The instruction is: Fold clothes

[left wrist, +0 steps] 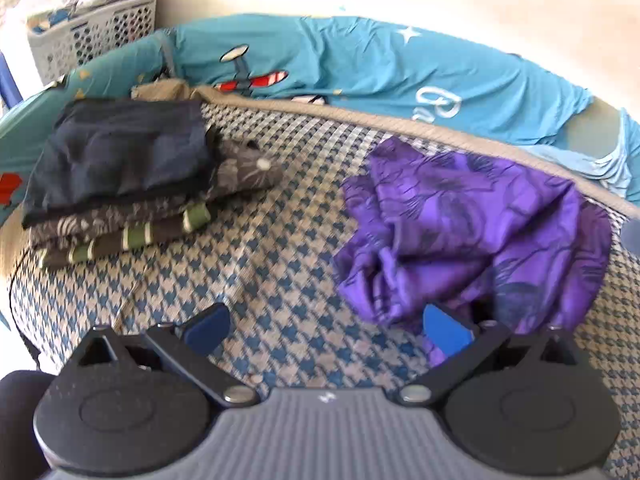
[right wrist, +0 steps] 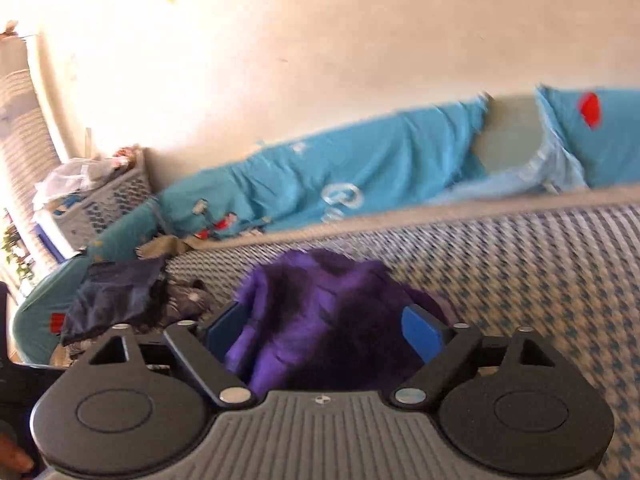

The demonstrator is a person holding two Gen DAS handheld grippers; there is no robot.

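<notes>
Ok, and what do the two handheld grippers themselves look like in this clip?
Both look alike. The left gripper has a grey ribbed body, two round black discs, black linkage arms with silver pivot pins, and flat blue finger pads. The right gripper shows the same grey ribbed body, black discs and blue pads. A small white mark sits at the centre of each body. No cables or sleeves can be made out.

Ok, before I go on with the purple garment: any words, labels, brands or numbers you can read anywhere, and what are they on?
"Ca": white cursive letters on the blue bedsheet along the wall, left wrist view; the rest of the word is hidden behind the mat's edge.
The same lettering in the right wrist view is too blurred to read.
Purple garment, folded stack, laundry basket: no readable text or labels.
</notes>
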